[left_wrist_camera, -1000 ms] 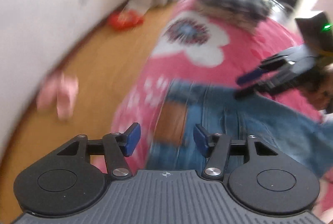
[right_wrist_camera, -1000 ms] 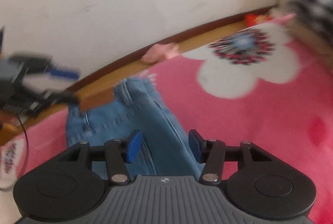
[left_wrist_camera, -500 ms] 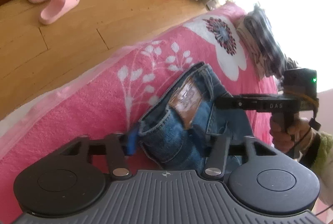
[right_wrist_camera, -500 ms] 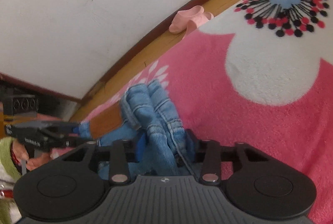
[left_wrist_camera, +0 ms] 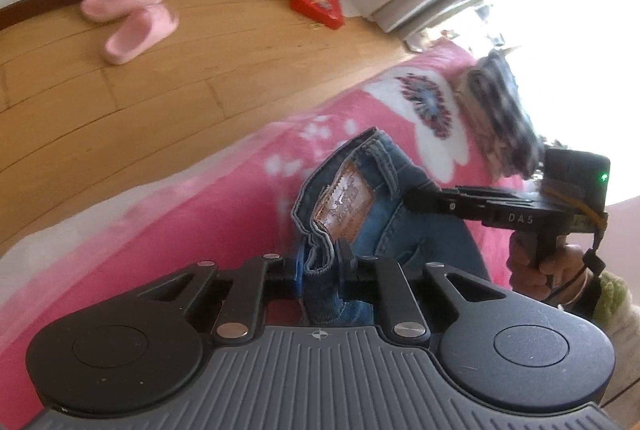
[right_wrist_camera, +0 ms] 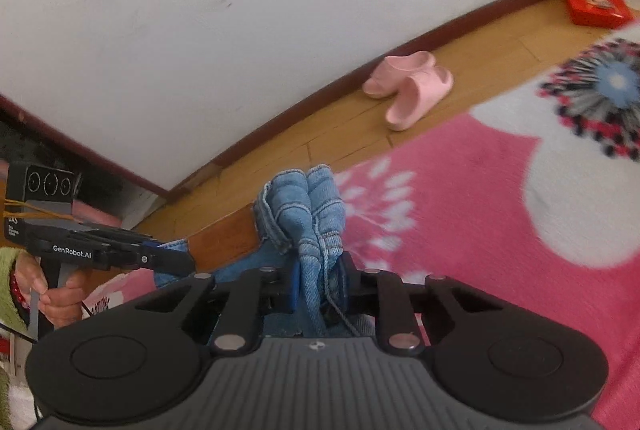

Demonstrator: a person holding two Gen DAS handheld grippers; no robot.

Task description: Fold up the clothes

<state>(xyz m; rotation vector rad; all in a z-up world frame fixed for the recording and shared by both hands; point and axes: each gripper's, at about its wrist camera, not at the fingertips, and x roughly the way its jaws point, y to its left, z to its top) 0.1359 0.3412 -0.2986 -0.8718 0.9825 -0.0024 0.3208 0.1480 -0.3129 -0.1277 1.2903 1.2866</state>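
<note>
Jeans [left_wrist_camera: 372, 206] lie on a pink flowered blanket [left_wrist_camera: 208, 230] near its edge beside the wooden floor [left_wrist_camera: 160, 90], brown leather patch [left_wrist_camera: 344, 204] facing up. The left gripper [left_wrist_camera: 322, 272] is clamped on a bunched fold of the waistband. The right gripper [right_wrist_camera: 318, 282] is clamped on another gathered part of the denim. A pair of pink slippers [right_wrist_camera: 412, 88] and a red box [right_wrist_camera: 594, 4] sit on the floor by the wall. A folded checked garment [left_wrist_camera: 500, 114] rests farther along the blanket.

Both the left gripper [left_wrist_camera: 320, 266] and the right gripper [right_wrist_camera: 318, 282] are clamped on denim, each held in a hand [left_wrist_camera: 540, 266].
</note>
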